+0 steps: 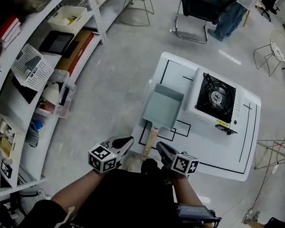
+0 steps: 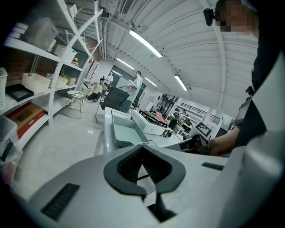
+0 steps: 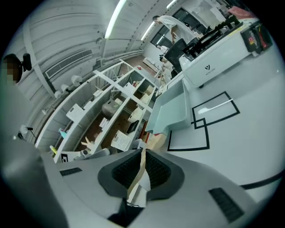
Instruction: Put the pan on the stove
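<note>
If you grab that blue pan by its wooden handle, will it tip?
Probably it dips forward: the pan is a wide square tray and its wooden handle sticks out one end only. It looks stiff, so it should not bend. The handle is narrow, so it might twist in a grip.

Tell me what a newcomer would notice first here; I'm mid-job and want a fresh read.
The pale teal square pan stands out first, lying on the white table just left of the stove, its wooden handle pointing toward the person. The stove's black burner is bare. The left gripper and right gripper flank the handle's end at the table's near edge, both shut and empty.
</note>
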Action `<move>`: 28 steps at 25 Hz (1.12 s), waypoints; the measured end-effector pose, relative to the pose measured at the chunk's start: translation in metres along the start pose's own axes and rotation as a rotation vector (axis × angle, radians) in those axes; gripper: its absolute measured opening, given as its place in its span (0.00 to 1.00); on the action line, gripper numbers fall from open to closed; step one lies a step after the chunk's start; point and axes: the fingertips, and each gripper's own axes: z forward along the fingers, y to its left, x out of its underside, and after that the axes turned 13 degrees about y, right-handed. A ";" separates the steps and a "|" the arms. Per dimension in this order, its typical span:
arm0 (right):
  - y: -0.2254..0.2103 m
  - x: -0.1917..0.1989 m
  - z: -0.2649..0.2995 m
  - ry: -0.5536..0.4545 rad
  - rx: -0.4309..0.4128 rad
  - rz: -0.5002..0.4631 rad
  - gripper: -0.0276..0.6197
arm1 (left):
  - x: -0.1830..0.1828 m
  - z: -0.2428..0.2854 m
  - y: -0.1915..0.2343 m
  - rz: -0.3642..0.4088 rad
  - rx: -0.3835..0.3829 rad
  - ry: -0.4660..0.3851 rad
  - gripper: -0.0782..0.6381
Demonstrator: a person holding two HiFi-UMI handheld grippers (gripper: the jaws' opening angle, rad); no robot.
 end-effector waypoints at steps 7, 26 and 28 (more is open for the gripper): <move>0.003 0.001 0.024 0.096 -0.075 0.067 0.26 | -0.001 0.000 0.007 -0.032 -0.026 -0.010 0.12; -0.014 -0.001 0.066 0.196 -0.200 0.274 0.35 | 0.001 -0.003 0.018 -0.100 -0.080 -0.015 0.12; -0.011 -0.004 0.074 0.187 -0.233 0.296 0.33 | 0.000 -0.008 0.022 -0.101 -0.090 -0.014 0.12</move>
